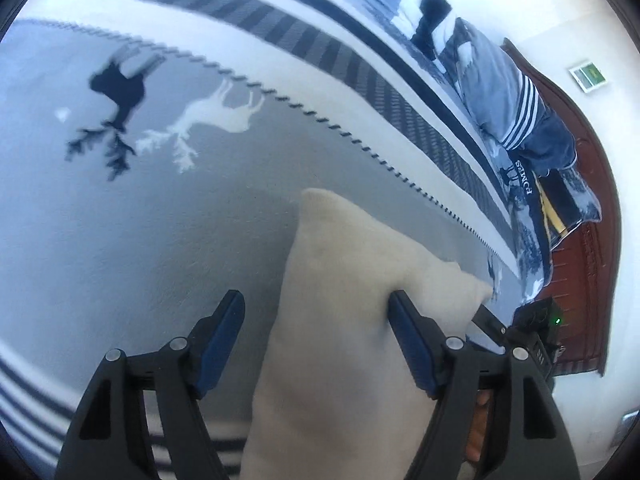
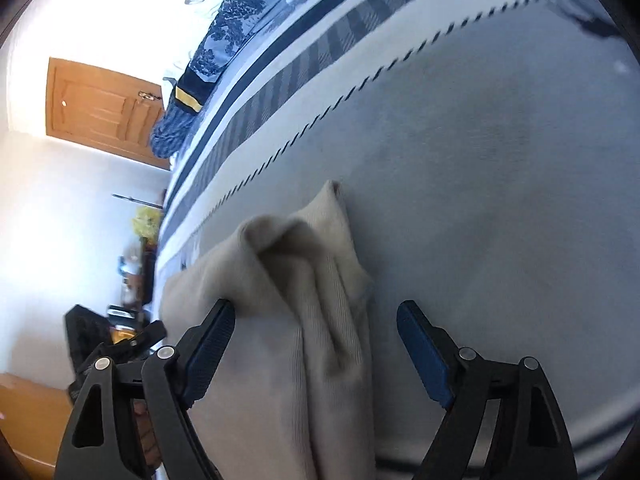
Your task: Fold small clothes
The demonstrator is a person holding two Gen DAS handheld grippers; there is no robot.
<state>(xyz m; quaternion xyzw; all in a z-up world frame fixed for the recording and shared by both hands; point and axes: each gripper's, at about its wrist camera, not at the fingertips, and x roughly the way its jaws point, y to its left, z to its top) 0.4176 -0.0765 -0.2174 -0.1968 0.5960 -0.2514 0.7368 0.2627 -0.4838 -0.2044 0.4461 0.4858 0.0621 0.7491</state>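
As the cloth looks light and limp, corners are best pinched; left gripper and right gripper are spread, cloth between.

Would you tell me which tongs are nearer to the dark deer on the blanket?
Left. The left tongs have the dark deer ahead, left of the cream cloth; from the right tongs it sits at the far edge of the blanket.

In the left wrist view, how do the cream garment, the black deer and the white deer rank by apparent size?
1. cream garment, largest, though nearest the camera.
2. white deer and black deer: look alike, not ranked.
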